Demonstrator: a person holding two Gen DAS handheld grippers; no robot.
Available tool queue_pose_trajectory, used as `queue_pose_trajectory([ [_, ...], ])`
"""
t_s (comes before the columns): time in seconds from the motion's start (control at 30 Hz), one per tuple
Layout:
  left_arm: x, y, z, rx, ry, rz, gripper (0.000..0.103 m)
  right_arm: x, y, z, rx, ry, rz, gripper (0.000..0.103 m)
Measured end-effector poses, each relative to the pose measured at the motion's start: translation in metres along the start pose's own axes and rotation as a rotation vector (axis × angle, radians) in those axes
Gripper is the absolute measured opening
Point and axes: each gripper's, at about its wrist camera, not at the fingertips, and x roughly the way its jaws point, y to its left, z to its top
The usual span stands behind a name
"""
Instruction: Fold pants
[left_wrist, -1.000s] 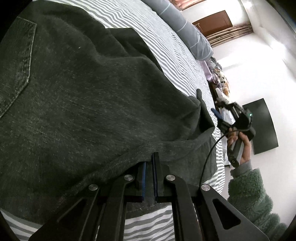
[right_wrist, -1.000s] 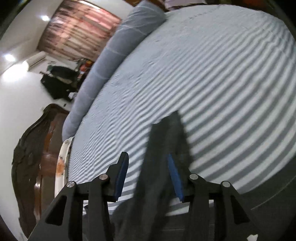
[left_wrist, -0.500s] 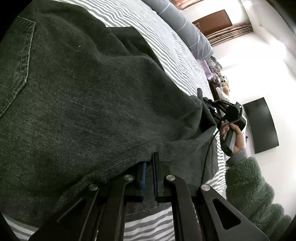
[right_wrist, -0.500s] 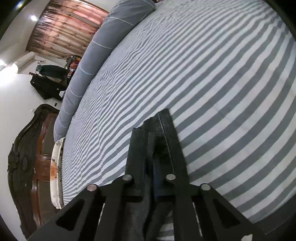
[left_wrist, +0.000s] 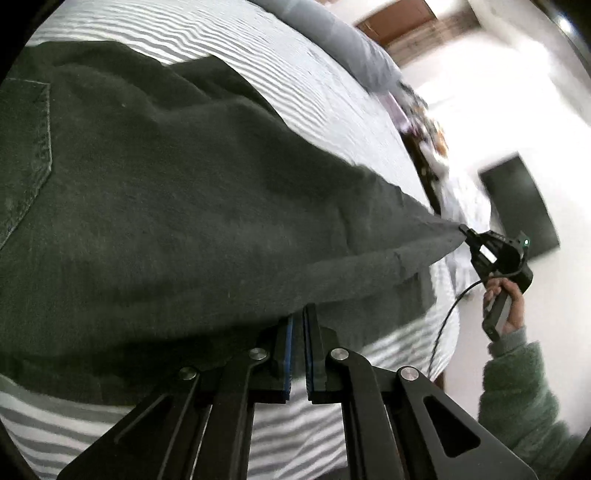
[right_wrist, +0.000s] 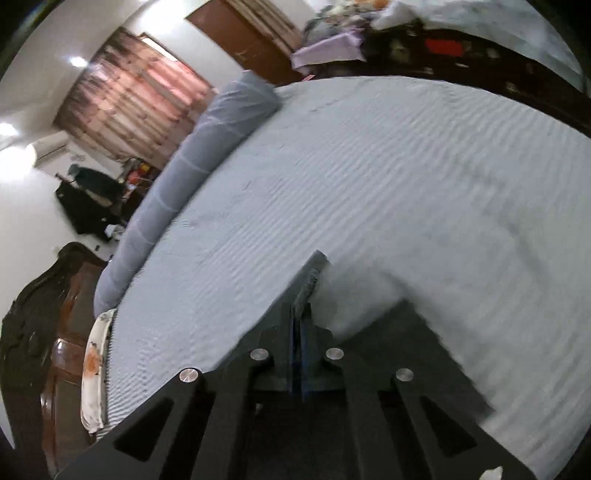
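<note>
Dark grey-green pants lie spread over the striped bed, with a back pocket at the far left. My left gripper is shut on the pants' near edge and holds it a little off the sheet. My right gripper, held by a hand in a green fleece sleeve, is shut on a corner of the cloth and pulls it taut to the right. In the right wrist view that gripper pinches the pants corner above the bed.
A long grey bolster lies along the bed's far side. A dark wooden headboard stands at the left. A black screen hangs on the white wall, and cluttered furniture stands beyond the bed.
My right gripper closed on the pants corner, then lifted and drew it out to the right, stretching the cloth. The left gripper rose slightly with its edge.
</note>
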Motion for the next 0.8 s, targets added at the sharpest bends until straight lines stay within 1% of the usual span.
queue_pose_trajectory([
  [0.07,0.003,0.001,-0.008,0.016,0.038,0.017,0.005,-0.010,-0.030,-0.019,0.041,0.020,-0.053,0.004],
  [0.1,0.005,0.004,-0.012,0.013,0.055,0.025,0.005,-0.009,-0.038,-0.025,0.047,0.031,-0.068,0.004],
  [0.13,0.006,0.005,-0.014,0.015,0.060,0.030,0.003,-0.008,-0.050,-0.035,0.060,0.046,-0.097,0.004],
  [0.17,0.006,0.006,-0.016,0.023,0.061,0.039,0.001,-0.007,-0.061,-0.041,0.081,0.058,-0.108,0.004],
  [0.23,0.003,0.005,-0.015,0.024,0.056,0.038,0.001,-0.004,-0.079,-0.053,0.125,0.073,-0.126,0.004],
  [0.3,0.001,0.004,-0.013,0.020,0.045,0.050,0.001,-0.003,-0.088,-0.059,0.146,0.072,-0.132,0.004],
  [0.33,0.000,0.004,-0.012,0.019,0.045,0.053,0.001,-0.006,-0.088,-0.061,0.137,0.058,-0.145,0.003],
  [0.43,-0.003,-0.002,-0.010,0.034,0.036,0.059,0.001,-0.020,-0.085,-0.061,0.137,0.019,-0.147,0.003],
  [0.5,-0.002,-0.001,-0.009,0.027,0.037,0.057,0.001,-0.031,-0.085,-0.060,0.119,-0.011,-0.175,0.003],
  [0.63,0.000,0.002,-0.013,0.033,0.051,0.053,0.001,-0.036,-0.098,-0.061,0.147,-0.014,-0.151,0.002],
  [0.7,0.000,0.000,-0.017,0.061,0.051,0.058,0.001,-0.032,-0.108,-0.068,0.185,0.021,-0.080,0.002],
  [0.73,0.002,-0.002,-0.017,0.065,0.055,0.056,0.001,-0.031,-0.110,-0.073,0.200,0.020,-0.071,0.007],
  [0.77,0.002,-0.003,-0.017,0.067,0.056,0.052,0.001,-0.030,-0.112,-0.076,0.207,0.026,-0.064,0.009],
  [0.8,0.003,-0.004,-0.018,0.066,0.056,0.045,0.001,-0.029,-0.114,-0.080,0.219,0.036,-0.033,0.009],
])
